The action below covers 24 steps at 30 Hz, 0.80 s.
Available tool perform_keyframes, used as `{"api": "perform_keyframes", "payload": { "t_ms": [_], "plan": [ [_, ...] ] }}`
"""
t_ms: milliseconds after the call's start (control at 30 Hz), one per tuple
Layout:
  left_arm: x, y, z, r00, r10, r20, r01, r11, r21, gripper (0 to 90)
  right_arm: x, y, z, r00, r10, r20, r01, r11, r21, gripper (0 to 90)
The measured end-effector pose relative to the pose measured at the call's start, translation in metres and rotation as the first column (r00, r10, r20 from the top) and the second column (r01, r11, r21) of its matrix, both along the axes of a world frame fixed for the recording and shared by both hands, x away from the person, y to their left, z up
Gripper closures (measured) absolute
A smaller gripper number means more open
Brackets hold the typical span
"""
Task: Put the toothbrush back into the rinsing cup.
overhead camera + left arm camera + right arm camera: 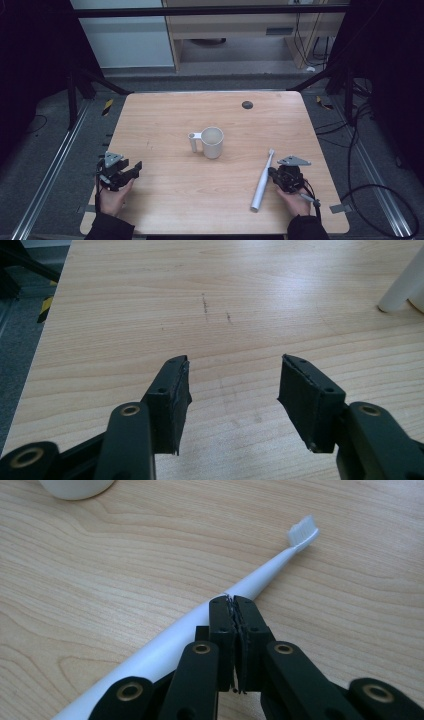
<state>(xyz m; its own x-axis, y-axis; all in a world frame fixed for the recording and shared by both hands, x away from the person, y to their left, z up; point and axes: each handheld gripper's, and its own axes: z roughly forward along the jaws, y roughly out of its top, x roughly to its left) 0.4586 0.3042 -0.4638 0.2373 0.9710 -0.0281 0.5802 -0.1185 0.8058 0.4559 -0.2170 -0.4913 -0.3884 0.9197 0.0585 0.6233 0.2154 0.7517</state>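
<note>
Early stage of the work. The white toothbrush (263, 180) lies flat on the wooden desk (165, 200), and the white mug (212, 142) stands upright and apparently empty near the centre of the desk; nothing is lifted or placed yet. Judged from this layout, grasping the toothbrush and carrying it to the mug both remain to be done.

The right hand-held gripper (233, 600) has its jaws pressed together with nothing between them. In the right gripper view its tips sit over the toothbrush's handle, which runs diagonally beneath them, bristles pointing away; whether they touch it cannot be told.

The left hand-held gripper (234, 385) rests with jaws wide apart over bare desk, well apart from the toothbrush, with the mug's handle at the edge of its view.
</note>
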Motion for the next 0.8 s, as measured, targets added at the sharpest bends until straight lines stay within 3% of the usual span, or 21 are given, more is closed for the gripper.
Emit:
{"api": "perform_keyframes", "payload": {
  "t_ms": [800],
  "plan": [
    [0.001, -0.002, 0.0, 0.9999, -0.012, -0.006, 0.012, 0.9999, 0.006, 46.3, 0.005, 0.013, 0.0, 0.9999, 0.016, -0.004, -0.016, 1.0, -0.011, 87.8]
  ]
}}
